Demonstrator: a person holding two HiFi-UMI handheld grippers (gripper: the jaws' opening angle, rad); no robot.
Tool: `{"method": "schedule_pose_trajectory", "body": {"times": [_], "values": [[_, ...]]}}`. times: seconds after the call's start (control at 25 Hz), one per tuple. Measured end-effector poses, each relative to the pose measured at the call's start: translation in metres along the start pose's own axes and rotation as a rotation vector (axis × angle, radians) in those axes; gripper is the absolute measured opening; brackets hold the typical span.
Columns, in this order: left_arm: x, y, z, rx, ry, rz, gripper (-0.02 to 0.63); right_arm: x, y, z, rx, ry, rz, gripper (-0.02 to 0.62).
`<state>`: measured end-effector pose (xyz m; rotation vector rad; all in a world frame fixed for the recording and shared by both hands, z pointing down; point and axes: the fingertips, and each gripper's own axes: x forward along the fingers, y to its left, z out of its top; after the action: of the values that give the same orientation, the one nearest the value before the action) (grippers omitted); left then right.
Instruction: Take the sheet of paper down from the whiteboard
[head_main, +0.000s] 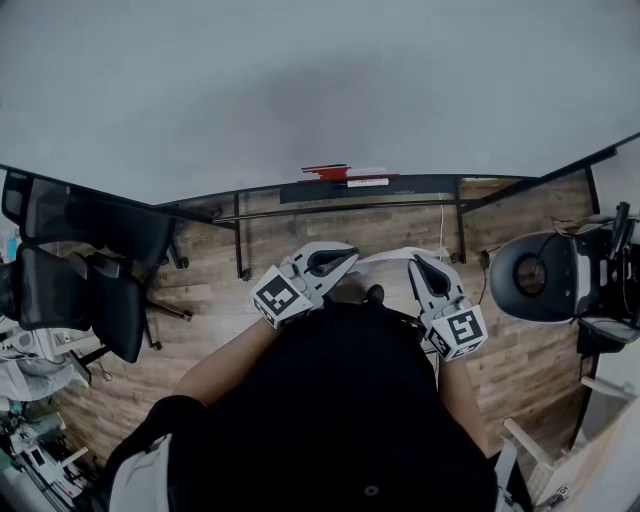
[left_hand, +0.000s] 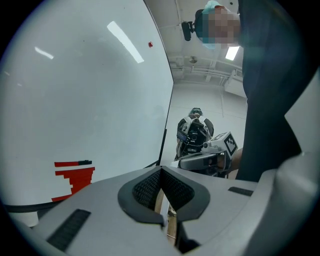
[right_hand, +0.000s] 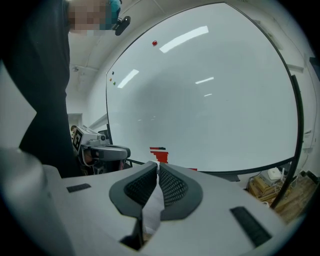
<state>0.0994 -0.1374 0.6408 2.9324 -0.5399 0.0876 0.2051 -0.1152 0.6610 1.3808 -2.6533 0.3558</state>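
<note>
Two tongs: both held in front of the person's dark torso (head_main: 340, 400), tips turned toward each other, over the wooden floor (head_main: 215, 285).
Left tongs (left_hand: 161, 171): jaws closed, a thin white edge of the paper (head_main: 386, 258) pinched between the ribbed pads.
Right tongs (right_hand: 157, 167): jaws closed too, a white fold of the paper coming out below the pads.
Paper: off the whiteboard (head_main: 300, 80), running as a narrow white band from one pair of tongs to the other, close to the person's body.
Whiteboard: its bare white face fills the upper head view, ahead of both tongs.
Magnet (right_hand: 154, 43): one small red dot high on the whiteboard.
Tray (head_main: 420, 184): a dark ledge along the whiteboard's lower edge, carrying red things (head_main: 328, 171); what they are I cannot tell.
Chair (head_main: 80, 270): black, at the left of the head view, well apart from the person.
</note>
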Motion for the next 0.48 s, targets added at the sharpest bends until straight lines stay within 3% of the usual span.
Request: {"method": "schedule_pose_trajectory", "body": {"times": [0.48], "values": [[0.0004,-0.0089,-0.0058,0.006,0.018,-0.008,0.012,-0.0043,-0.0055,-0.0052,-0.004,0.027,-0.024,0.026]]}}
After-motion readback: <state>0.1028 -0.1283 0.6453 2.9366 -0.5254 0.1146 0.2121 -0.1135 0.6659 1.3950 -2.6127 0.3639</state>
